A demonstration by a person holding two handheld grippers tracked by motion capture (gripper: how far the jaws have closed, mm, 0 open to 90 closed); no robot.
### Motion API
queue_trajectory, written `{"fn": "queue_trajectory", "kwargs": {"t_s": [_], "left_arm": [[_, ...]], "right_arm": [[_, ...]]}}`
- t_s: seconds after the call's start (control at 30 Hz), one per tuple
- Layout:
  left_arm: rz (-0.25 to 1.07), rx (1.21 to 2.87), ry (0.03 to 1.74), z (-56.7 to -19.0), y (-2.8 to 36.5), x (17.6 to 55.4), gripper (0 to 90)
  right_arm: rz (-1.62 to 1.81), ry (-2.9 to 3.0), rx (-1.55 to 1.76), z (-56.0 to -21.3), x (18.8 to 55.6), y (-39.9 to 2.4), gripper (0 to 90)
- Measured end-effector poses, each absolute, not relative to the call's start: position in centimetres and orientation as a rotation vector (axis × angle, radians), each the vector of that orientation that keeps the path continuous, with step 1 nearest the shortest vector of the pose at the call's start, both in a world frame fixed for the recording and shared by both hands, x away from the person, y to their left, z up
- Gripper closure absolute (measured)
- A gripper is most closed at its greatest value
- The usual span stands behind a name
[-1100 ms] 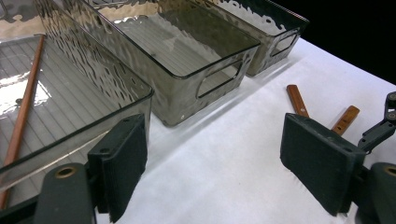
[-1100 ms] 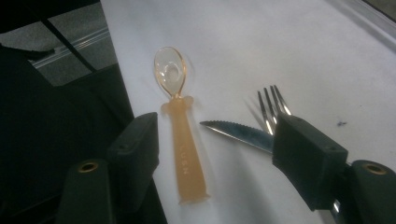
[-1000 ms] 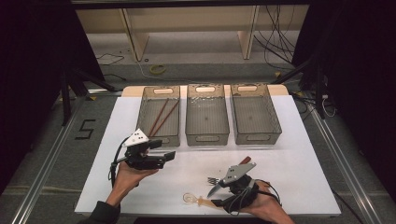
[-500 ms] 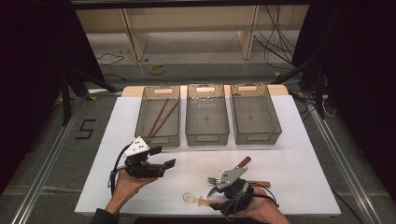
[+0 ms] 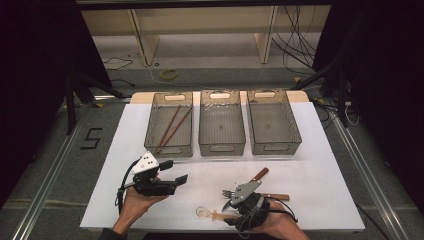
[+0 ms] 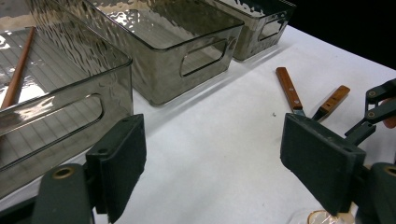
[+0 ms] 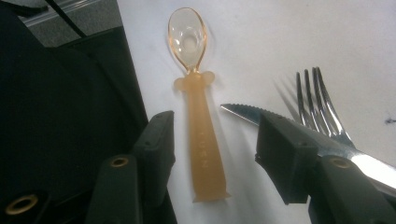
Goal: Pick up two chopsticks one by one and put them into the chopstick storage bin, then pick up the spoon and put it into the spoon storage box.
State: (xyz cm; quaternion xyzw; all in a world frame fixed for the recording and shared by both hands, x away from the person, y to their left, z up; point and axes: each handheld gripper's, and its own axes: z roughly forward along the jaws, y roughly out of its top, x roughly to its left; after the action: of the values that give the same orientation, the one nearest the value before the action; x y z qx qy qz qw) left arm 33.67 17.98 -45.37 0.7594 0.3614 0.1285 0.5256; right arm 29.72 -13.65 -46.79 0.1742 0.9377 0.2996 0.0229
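Spoon (image 7: 195,98): translucent amber plastic, lying flat on the white table (image 5: 330,145) at its near edge, handle between the jaws of the right gripper (image 7: 215,154).
Right gripper: jaws have just been closing and stand part open, one either side of the handle, pads not yet pressing; nothing held.
Left gripper (image 6: 224,172): jaws wide apart and empty, held above the table near the bins.
Doing it well: centre the handle between the pads and close squarely, keeping the far jaw clear of the knife (image 7: 243,113) and fork (image 7: 317,105) just beside it.
Count: three clear bins (image 5: 222,122); two chopsticks (image 5: 172,127) in the left bin; one spoon, one fork, one knife.
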Motion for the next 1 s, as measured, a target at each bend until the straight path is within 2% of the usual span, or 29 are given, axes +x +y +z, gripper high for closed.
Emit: {"fn": "queue_trajectory", "kwargs": {"t_s": [1.0], "left_arm": [[0.322,1.848,0.85,-46.19,17.94,32.71,22.0]], "right_arm": [[0.81,2.939,0.458,-47.58,29.47,-12.65,65.1]]}}
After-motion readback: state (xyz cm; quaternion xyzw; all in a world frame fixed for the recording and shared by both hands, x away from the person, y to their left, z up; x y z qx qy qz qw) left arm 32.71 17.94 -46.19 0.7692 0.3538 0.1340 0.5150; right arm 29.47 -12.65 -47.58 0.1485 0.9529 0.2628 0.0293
